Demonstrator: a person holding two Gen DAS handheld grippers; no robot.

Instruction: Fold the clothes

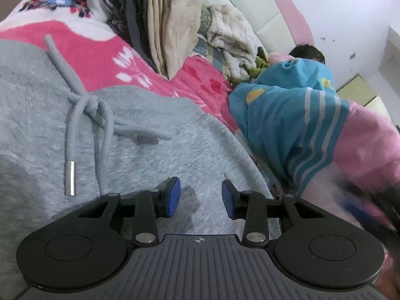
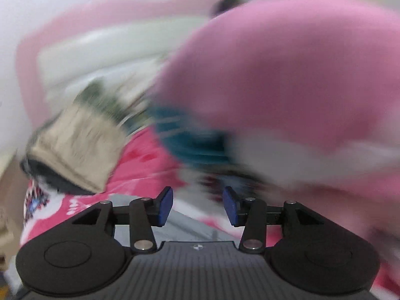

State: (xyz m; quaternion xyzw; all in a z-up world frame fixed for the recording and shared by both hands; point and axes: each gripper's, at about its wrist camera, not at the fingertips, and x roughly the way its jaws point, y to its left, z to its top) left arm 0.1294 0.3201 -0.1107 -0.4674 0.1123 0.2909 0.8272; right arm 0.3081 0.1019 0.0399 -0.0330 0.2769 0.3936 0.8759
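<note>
A grey knit garment (image 1: 155, 155) lies spread on a pink flowered blanket (image 1: 90, 47). Its knotted drawstring (image 1: 87, 110) ends in a metal tip (image 1: 70, 178). My left gripper (image 1: 201, 195) hovers just over the grey cloth; its blue pads stand apart with nothing between them. The right wrist view is heavily blurred. There my right gripper (image 2: 197, 205) is open and empty above the pink blanket (image 2: 145, 165), with a strip of the grey garment (image 2: 185, 222) below it.
A stack of folded clothes (image 1: 165, 25) stands at the back, seen as a beige stack (image 2: 75, 150) in the right view. A blue striped and pink cover (image 1: 287, 115) bulges on the right; a person's dark-haired head (image 1: 308, 52) shows beyond it. A white headboard (image 1: 250, 5) is behind.
</note>
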